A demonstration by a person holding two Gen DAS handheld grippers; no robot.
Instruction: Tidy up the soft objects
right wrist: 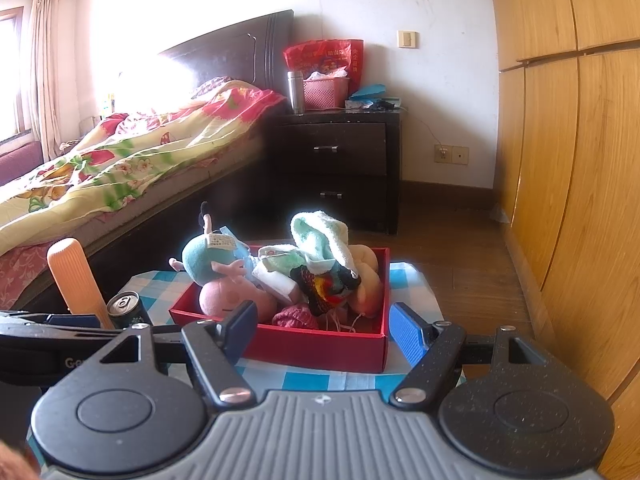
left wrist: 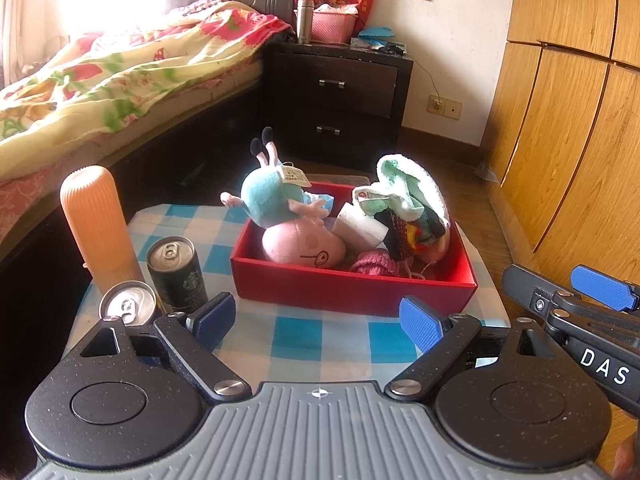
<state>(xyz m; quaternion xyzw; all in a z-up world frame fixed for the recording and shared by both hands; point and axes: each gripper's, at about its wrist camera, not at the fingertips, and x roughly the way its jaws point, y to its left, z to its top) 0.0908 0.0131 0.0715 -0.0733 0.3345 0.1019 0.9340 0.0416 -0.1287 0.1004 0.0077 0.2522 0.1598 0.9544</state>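
In the red box (left wrist: 352, 288) on the checked cloth (left wrist: 304, 336), the soft things sit in 1 heap.
Left gripper (left wrist: 320, 320) is wide and empty; right gripper (right wrist: 324, 332) is partly open, empty too, both just short of the box. The pig toy (left wrist: 296, 236) at 10 o'clock and the towel (left wrist: 408, 184) at 1 o'clock look light and squashy; grab a fat middle part. 2 cans (left wrist: 176, 268) stand at 9 o'clock. Bed (left wrist: 120, 80), dark drawers (left wrist: 340, 96) and wood closet (left wrist: 568, 120) fill the room.

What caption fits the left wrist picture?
Open left gripper faces a red box heaped with soft toys.
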